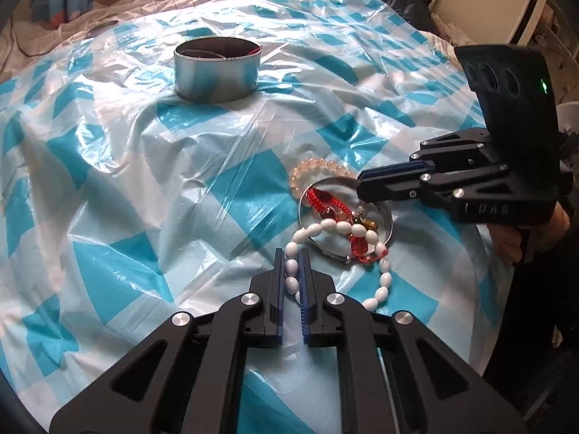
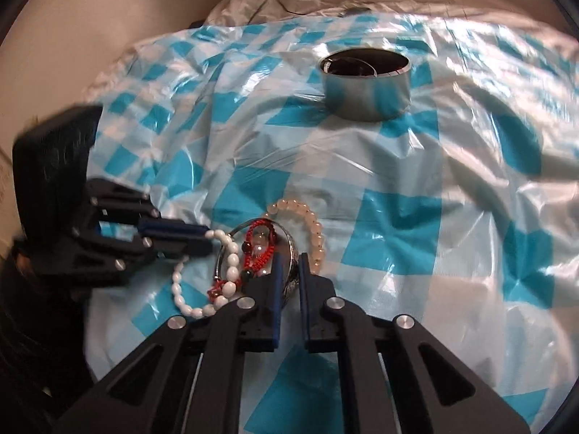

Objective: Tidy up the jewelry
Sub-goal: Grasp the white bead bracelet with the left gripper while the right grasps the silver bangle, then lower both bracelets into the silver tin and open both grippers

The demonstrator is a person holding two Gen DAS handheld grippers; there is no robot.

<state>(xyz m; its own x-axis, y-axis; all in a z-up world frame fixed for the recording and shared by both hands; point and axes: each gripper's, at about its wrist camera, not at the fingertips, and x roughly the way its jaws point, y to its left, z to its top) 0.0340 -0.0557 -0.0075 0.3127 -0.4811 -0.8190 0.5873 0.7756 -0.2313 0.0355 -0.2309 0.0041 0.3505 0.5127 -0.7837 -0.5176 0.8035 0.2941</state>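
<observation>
The left gripper (image 1: 291, 253) was clamped on the white bead bracelet (image 1: 327, 223), the right gripper (image 2: 289, 258) on the silver bangle (image 2: 291, 249); both lay tangled on the checked sheet (image 1: 108, 188), well short of the tin (image 1: 216, 72).

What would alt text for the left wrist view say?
The left tool is shut on a white bead bracelet in a jewelry tangle on blue-checked plastic. The right tool grips a silver bangle; a round tin stands behind.
</observation>
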